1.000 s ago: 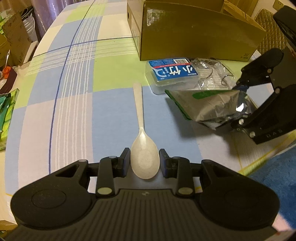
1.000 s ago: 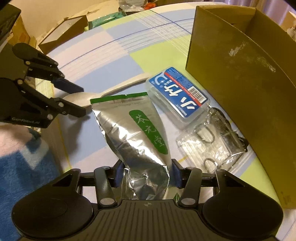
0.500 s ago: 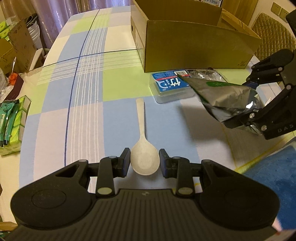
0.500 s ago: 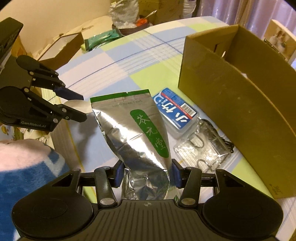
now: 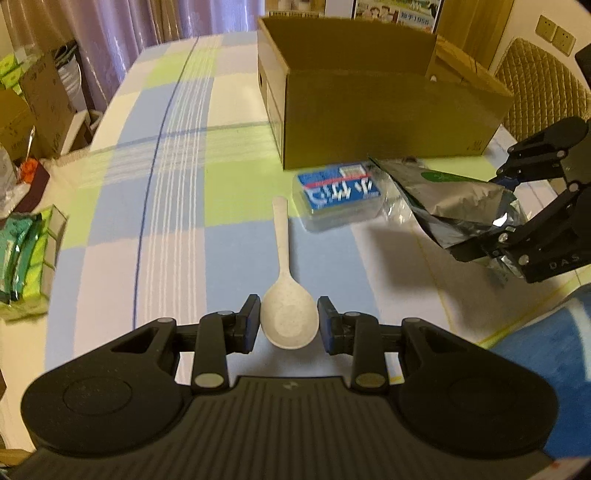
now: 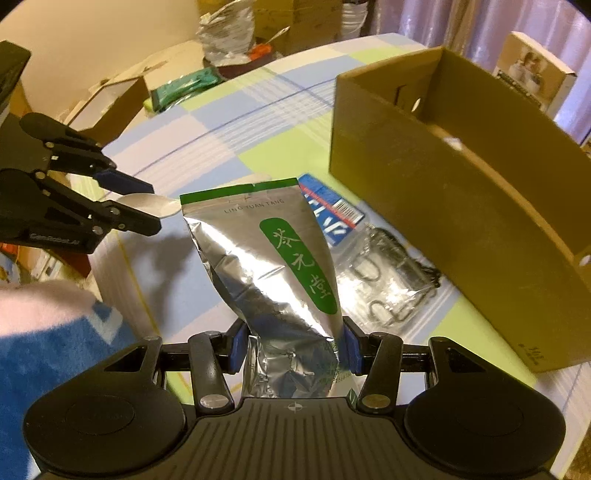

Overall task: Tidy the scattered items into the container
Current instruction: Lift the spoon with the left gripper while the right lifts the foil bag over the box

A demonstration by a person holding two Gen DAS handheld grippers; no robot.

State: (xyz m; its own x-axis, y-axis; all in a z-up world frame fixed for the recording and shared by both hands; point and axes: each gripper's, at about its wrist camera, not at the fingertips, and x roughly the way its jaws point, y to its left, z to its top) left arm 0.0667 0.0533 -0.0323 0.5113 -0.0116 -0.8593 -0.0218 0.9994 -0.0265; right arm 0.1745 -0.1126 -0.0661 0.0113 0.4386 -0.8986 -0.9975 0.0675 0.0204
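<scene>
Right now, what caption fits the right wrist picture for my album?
Right gripper holds a silver pouch near the cardboard box; left gripper holds a spoon.

Table [image 5: 110, 229] covered by a checked cloth in blue, green and white. Purple curtains [image 5: 122, 40] hang beyond its far edge. Cardboard cartons [image 5: 37, 99] stand on the floor off its left edge. Quilted chair [image 5: 535, 85] at far right corner; wall sockets [image 5: 554, 31] above. Warm, dim light.
</scene>
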